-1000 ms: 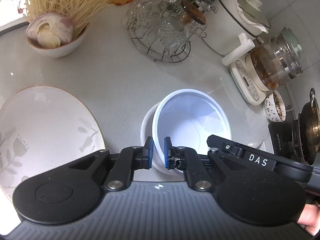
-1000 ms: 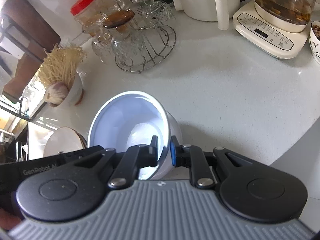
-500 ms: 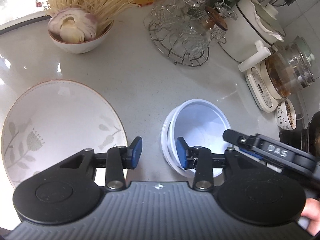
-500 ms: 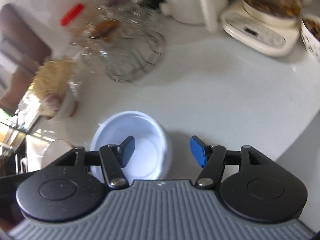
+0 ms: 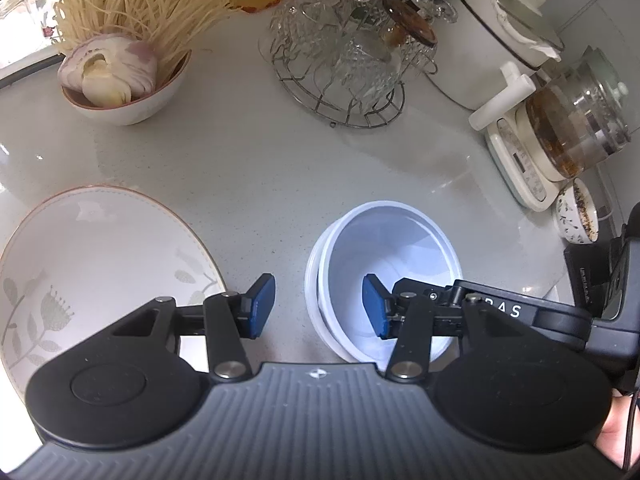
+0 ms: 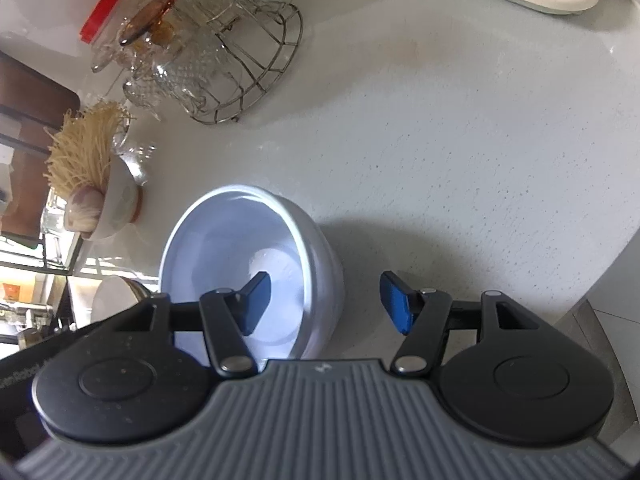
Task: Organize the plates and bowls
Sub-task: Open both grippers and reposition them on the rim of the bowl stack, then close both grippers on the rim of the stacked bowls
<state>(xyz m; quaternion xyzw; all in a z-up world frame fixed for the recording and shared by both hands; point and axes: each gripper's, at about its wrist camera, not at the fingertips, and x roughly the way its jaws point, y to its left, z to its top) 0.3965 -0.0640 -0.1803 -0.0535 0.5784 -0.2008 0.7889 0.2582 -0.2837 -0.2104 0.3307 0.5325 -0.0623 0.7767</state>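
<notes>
Left claw (image 5: 318, 310) angled steeply down, opening, straddling nested white bowls' (image 5: 400, 240) rim, right claw (image 6: 325, 304) released astride the far rim, speckled surface (image 6: 440, 140)

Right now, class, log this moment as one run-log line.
left tongs: opening, empty | right tongs: open, empty | white bowls: nested on counter | floral plate: left

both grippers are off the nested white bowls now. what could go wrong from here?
1. The left gripper has jaws opening, one pad inside the white bowls and one outside; lifting away at an angle could catch the rim.
2. The inner bowl looks off-centre in the outer one, so the stack may rock if nudged.
3. The patterned plate lies close beside the left gripper's outer finger; a sideways swing could knock it.
</notes>
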